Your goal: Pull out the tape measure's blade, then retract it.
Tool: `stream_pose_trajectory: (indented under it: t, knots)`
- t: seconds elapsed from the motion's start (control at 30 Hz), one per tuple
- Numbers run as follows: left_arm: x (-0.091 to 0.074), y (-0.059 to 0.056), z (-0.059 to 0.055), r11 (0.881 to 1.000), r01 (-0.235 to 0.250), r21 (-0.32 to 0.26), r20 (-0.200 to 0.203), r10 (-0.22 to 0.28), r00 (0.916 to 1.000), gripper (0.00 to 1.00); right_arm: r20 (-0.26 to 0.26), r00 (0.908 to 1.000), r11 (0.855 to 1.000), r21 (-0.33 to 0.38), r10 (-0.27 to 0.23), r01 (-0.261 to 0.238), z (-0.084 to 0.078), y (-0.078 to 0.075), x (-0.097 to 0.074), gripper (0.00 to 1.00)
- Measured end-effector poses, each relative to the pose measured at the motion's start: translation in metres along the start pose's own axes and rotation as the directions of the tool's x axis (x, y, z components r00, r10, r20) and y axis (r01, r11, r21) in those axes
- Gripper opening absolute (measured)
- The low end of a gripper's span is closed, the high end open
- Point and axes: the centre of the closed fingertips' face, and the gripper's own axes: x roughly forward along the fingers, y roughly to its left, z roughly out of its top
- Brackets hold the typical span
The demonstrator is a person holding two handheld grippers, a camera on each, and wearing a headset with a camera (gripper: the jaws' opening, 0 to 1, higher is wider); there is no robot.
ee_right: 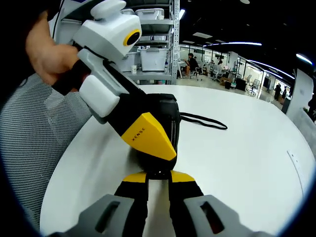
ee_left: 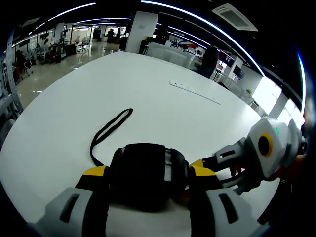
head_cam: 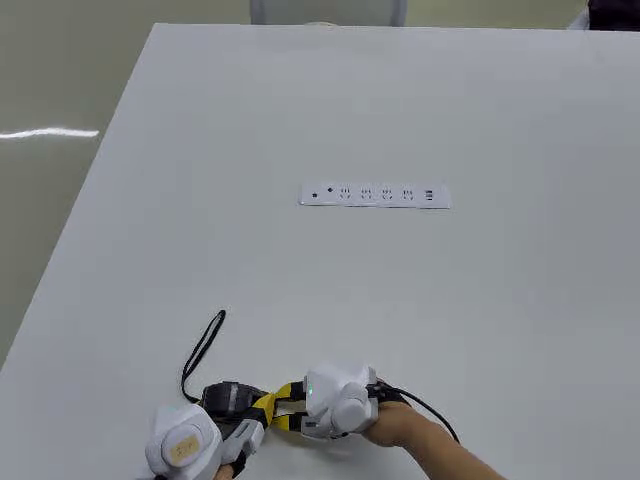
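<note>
At the near edge of the white table [head_cam: 420, 300], the following items lie from left to right.

1. Left gripper [ee_left: 148, 174]: its jaws stand one on each side of the tape measure [head_cam: 232, 397] and clamp the black case between their yellow-tipped pads. A hand [ee_right: 47, 52] holds this gripper from behind.
2. Strap [head_cam: 205, 345]: a black loop runs from the case's left side, away from the person, and lies flat on the table.
3. Tape measure: the case rests on the table surface between the left jaws. No length of blade can be made out.
4. Right gripper [ee_right: 159, 177]: its jaws are drawn close, with a narrow slit between them, and the yellow tips sit against the lower front edge of the case. Whether they pinch the blade's end cannot be told. The person's right hand [head_cam: 400, 425] holds it.
5. Power strip [head_cam: 375, 195]: a white strip lies flat near the table's middle, well apart from both grippers.
</note>
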Motion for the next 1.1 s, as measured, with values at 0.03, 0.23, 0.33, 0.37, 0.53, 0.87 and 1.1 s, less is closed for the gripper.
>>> stream_pose_trajectory:
  t: [0.03, 0.23, 0.33, 0.37, 0.53, 0.87, 1.1]
  knots:
    - [0.0, 0.0, 0.0, 1.0, 0.0, 0.004, -0.002, 0.0, 1.0, 0.63, -0.001, 1.0, 1.0, 0.0, -0.001, 0.001, 0.0, 0.0, 0.0, 0.14]
    - [-0.003, -0.002, 0.001, 0.996, 0.0, 0.089, -0.009, 0.0, 1.0, 0.63, -0.004, 0.9998, 1.0, 0.013, -0.017, 0.018, 0.002, 0.003, -0.001, 0.17]
    - [-0.005, -0.004, 0.003, 0.994, 0.003, 0.11, -0.007, -0.002, 1.0, 0.63, 0.014, 0.999, 0.999, 0.029, -0.043, 0.043, 0.004, 0.0, -0.005, 0.19]
    - [-0.005, -0.005, 0.004, 0.993, 0.005, 0.116, -0.005, -0.005, 1.0, 0.64, 0.015, 0.9986, 0.998, 0.032, -0.052, 0.051, 0.005, -0.001, -0.007, 0.19]
    - [-0.008, -0.009, 0.012, 0.988, 0.015, 0.157, 0.011, -0.017, 0.9998, 0.65, 0.004, 0.9979, 0.997, 0.031, -0.064, 0.064, 0.003, -0.003, -0.015, 0.21]
    - [-0.016, -0.02, 0.026, 0.965, 0.061, 0.254, 0.022, -0.069, 0.9974, 0.68, -0.006, 0.9944, 0.993, 0.059, -0.105, 0.105, 0.004, -0.003, -0.032, 0.26]
    - [-0.023, -0.022, 0.028, 0.942, 0.109, 0.317, 0.005, -0.116, 0.9932, 0.71, -0.02, 0.9866, 0.983, 0.085, -0.162, 0.163, 0.008, -0.005, -0.051, 0.3]
